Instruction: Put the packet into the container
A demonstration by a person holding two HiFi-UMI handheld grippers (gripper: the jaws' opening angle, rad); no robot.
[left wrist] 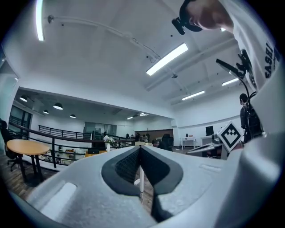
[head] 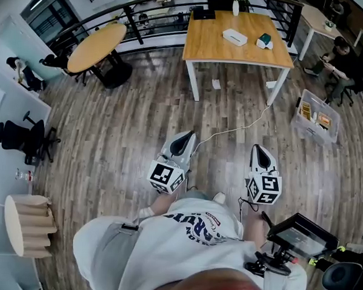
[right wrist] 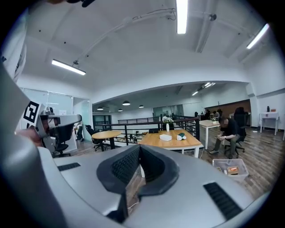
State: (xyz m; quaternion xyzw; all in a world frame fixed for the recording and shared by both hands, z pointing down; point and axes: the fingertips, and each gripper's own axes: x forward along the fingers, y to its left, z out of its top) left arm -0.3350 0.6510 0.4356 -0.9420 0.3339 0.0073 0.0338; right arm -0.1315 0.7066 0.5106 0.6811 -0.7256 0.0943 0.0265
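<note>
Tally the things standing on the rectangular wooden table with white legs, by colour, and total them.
White: 2, the flat white box and the white vase with a plant
Green: 1, the small green-and-white item
Black: 1, the flat black object
Total: 4

The person wears a white T-shirt (head: 164, 249) with dark blue block lettering (head: 192, 224), touched with red, across the chest. The grey cloth (head: 106, 255) at one side is perhaps trousers. The left tool (head: 184, 137) and the right tool (head: 259, 150) have pale grey shells and dark ribbed pads (left wrist: 126, 165). Each carries a cube (head: 166, 176) of black-and-white square markers.
</note>
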